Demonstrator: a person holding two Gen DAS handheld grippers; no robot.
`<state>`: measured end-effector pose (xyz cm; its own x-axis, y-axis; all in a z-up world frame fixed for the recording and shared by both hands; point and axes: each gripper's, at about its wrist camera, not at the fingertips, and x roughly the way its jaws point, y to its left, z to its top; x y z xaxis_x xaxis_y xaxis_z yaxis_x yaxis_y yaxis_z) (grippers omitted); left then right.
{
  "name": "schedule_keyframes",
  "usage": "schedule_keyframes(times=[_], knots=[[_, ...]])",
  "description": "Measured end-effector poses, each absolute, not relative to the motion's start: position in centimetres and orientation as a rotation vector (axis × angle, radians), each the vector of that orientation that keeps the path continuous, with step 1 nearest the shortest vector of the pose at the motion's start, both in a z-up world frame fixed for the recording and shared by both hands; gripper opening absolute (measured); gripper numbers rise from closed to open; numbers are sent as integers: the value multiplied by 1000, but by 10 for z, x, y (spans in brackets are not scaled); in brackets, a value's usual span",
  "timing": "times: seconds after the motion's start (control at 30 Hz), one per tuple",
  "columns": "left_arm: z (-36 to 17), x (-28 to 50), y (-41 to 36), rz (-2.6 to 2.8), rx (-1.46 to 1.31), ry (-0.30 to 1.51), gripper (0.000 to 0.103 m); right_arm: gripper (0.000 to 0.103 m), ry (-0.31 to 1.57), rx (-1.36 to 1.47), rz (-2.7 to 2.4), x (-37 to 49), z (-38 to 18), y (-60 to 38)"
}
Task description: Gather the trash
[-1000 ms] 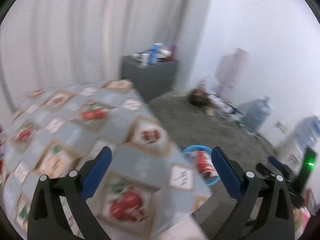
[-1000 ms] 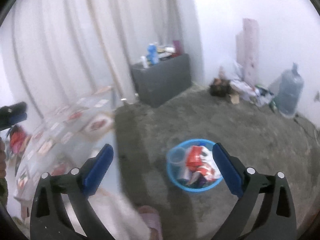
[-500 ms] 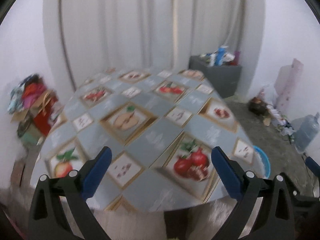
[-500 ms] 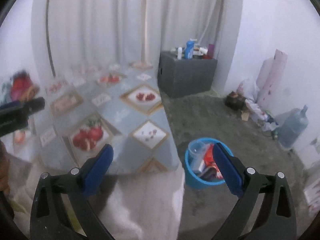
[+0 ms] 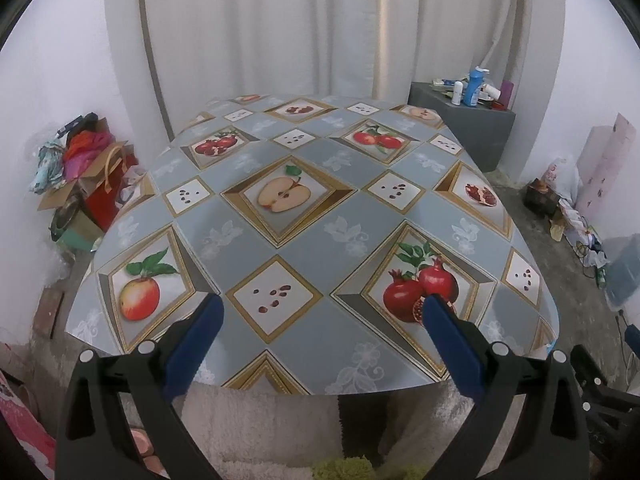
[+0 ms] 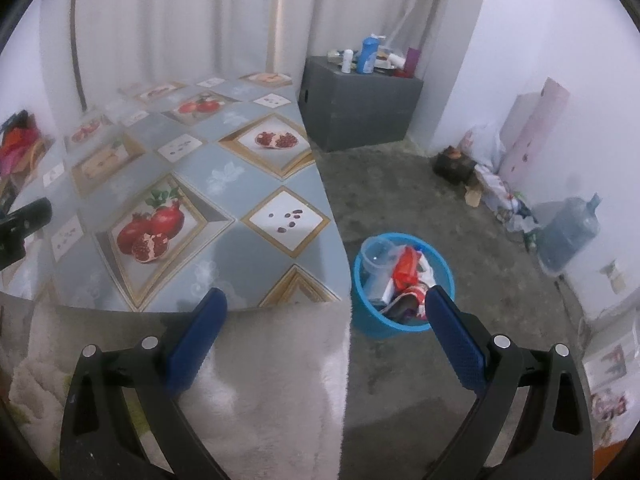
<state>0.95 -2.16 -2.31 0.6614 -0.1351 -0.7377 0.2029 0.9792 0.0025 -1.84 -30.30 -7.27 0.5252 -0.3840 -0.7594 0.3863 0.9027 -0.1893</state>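
A blue trash bin (image 6: 370,322) stands on the floor just right of the table's near corner. It holds a clear plastic cup (image 6: 374,256), a red wrapper (image 6: 406,266) and other packaging. My right gripper (image 6: 326,300) is open and empty, above the table's near edge and left of the bin. My left gripper (image 5: 322,306) is open and empty over the near edge of the table (image 5: 304,184), which has a grey fruit-print cloth with nothing on it. The left gripper's body shows at the left edge of the right wrist view (image 6: 24,228).
A dark grey cabinet (image 6: 360,108) with bottles stands in the far corner. A water jug (image 6: 568,232) and clutter (image 6: 480,176) line the right wall. Bags and clothes (image 5: 80,176) pile at the left wall. A white fluffy rug (image 6: 260,380) lies below the table's near edge.
Both views have swung left from the floor and bin toward the table. The left gripper now faces the whole tabletop; the bin has left its view. Both grippers stayed open.
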Motion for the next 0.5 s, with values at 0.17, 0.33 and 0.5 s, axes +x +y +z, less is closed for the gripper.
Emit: schedule_keyframes(times=[0.17, 0.33, 0.5], knots=[[-24, 8, -26, -211, 101, 840, 97, 95, 913, -17, -455, -16, -73, -302], [-24, 5, -29, -223, 108, 845, 97, 95, 914, -21, -462, -17, -73, -303], [-22, -2, -35, -238, 122, 844, 98, 95, 907, 5, -468, -19, -72, -308]])
